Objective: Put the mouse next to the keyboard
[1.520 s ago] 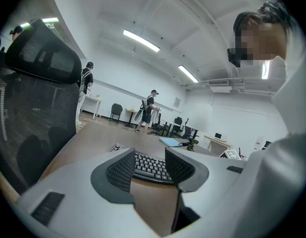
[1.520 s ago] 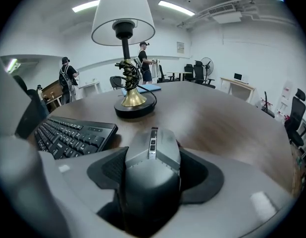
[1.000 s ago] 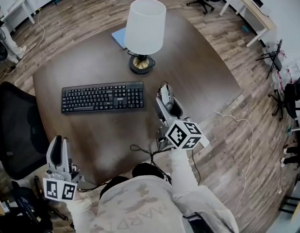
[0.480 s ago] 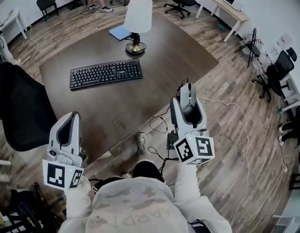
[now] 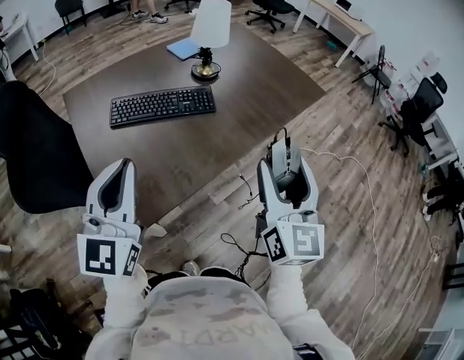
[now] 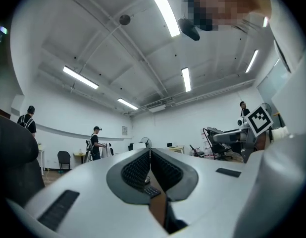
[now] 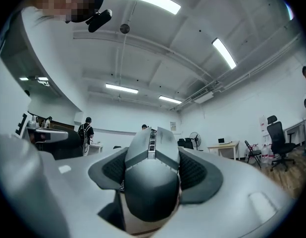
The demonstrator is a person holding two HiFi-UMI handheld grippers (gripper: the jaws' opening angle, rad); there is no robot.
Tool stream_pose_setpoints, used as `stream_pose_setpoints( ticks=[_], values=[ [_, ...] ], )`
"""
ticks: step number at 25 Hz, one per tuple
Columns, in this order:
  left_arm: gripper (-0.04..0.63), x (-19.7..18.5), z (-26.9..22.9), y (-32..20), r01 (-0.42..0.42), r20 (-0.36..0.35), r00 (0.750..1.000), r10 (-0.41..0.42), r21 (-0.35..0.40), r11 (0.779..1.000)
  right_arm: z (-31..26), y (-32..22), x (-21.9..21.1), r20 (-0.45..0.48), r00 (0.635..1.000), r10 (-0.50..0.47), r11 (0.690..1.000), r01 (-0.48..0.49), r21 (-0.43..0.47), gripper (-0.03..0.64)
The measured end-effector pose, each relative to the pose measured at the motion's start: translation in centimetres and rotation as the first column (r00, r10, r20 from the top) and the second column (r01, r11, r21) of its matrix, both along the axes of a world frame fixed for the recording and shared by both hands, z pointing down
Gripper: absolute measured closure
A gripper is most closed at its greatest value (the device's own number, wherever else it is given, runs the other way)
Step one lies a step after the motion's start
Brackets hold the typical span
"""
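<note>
right hand-held gripper (image 5: 285, 165) pinching mouse (image 5: 281, 150) | long axis along jaws, front outward | left hand-held gripper (image 5: 121, 171) pressed together

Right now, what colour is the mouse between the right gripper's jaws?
The mouse is grey; the right gripper view shows it best.

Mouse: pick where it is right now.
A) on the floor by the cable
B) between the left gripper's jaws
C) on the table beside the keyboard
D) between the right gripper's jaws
D: the right gripper view shows the mouse clamped between the pads of the right gripper, and the head view shows it held clear of the table.
</note>
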State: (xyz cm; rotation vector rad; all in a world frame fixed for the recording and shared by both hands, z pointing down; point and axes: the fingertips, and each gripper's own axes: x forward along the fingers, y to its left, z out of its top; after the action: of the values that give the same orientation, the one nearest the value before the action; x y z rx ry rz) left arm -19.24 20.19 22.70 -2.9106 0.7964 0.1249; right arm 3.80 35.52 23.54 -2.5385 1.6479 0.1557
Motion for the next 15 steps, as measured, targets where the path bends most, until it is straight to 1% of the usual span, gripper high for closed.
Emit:
stream_pose_setpoints(
  ticks=[3, 6, 10, 15],
  values=[
    [0.589, 0.0, 0.2, 1.3, 0.009, 0.011, 1.000, -0.009, 0.002, 1.000, 0.1, 0.8, -0.8, -0.019, 1.000, -0.022, 1.000, 0.021, -0.020, 0.308],
    [0.589, -0.4, 0.5, 2.8, 0.025, 0.009, 1.000, -0.025, -0.022, 0.999, 0.5, 1.7, -1.7, -0.012, 0.999, -0.043, 0.998, 0.042, -0.036, 0.308],
    [0.589, -2.0, 0.5, 5.0, 0.069, 0.004, 0.998, -0.069, -0.029, 0.997, 0.4, 3.4, -2.2, 0.001, 0.998, -0.066, 0.997, 0.066, -0.042, 0.308],
    [0.588, -4.2, 0.0, 7.5, 0.131, -0.023, 0.991, -0.132, -0.030, 0.991, 0.0, 6.0, -2.3, 0.008, 0.996, -0.089, 0.996, 0.089, -0.032, 0.308]
  ],
)
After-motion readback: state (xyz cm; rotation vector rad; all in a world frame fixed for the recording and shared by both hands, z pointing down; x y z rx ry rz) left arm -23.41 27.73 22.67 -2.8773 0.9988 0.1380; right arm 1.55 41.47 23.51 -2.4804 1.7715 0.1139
